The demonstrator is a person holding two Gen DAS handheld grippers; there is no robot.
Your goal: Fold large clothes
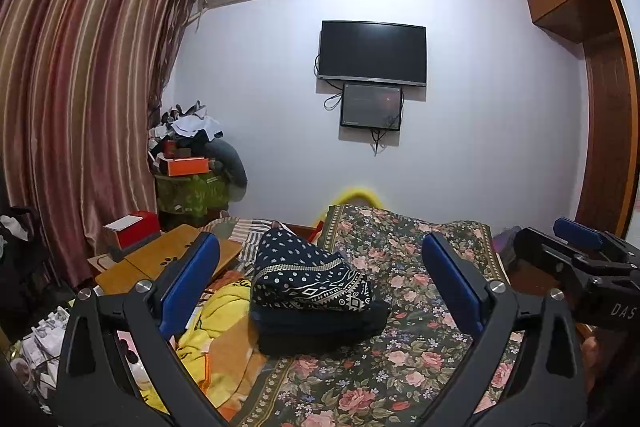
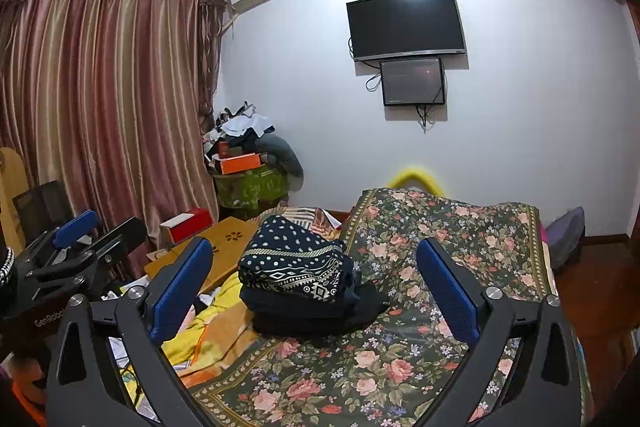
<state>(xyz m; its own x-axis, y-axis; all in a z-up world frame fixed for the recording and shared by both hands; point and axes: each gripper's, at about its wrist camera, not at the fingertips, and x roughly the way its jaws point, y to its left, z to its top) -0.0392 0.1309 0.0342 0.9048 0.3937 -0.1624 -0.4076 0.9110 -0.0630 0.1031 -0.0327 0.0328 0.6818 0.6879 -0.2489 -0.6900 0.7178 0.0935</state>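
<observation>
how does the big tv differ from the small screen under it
The big TV is larger and wider than the small screen. The TV hangs higher; the small screen sits directly below it. The TV is uniformly black, while the small screen shows a faint reddish glow. Both are wall-mounted, dark and have dangling cables.

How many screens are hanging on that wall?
2. A large dark TV is mounted on the white wall, and a smaller monitor hangs directly below it, nearly touching its lower edge. Both look off or dim. Both views show no other screen.
</observation>
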